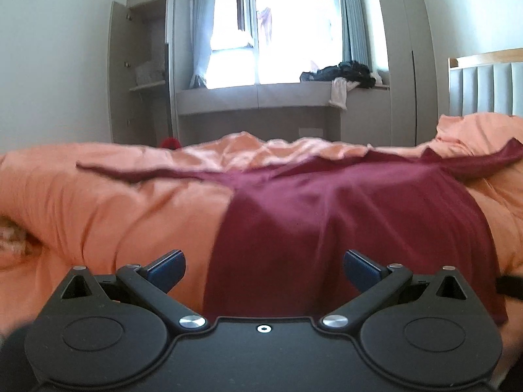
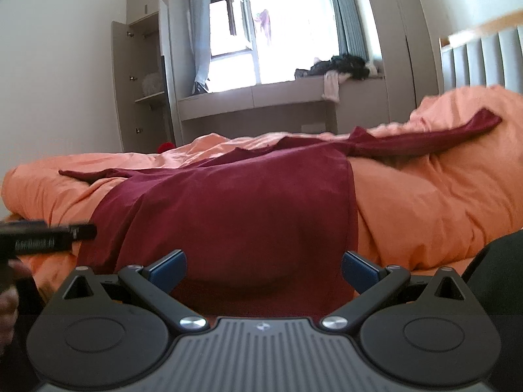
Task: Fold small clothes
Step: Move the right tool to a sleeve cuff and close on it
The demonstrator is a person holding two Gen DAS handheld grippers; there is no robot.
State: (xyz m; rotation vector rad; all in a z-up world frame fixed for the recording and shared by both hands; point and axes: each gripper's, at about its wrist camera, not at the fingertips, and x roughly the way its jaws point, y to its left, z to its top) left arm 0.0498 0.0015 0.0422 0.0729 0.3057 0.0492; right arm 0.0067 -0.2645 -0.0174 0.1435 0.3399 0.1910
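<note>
A dark red long-sleeved shirt (image 1: pixel 343 215) lies spread on the orange duvet (image 1: pixel 114 202), sleeves stretched out to both sides. My left gripper (image 1: pixel 264 269) is open at the shirt's near hem, over its left edge, holding nothing. In the right wrist view the same shirt (image 2: pixel 235 215) fills the middle, on the duvet (image 2: pixel 425 202). My right gripper (image 2: pixel 264 269) is open at the near hem, by the shirt's right part, holding nothing. The left gripper's black body (image 2: pixel 39 238) shows at the left edge of the right wrist view.
Behind the bed is a window seat (image 1: pixel 261 98) with a pile of dark clothes (image 1: pixel 346 73). An open wardrobe (image 1: pixel 140 72) stands at the back left. A padded headboard (image 1: pixel 487 88) is at the right. A small red object (image 1: pixel 170 143) peeks over the bed's far edge.
</note>
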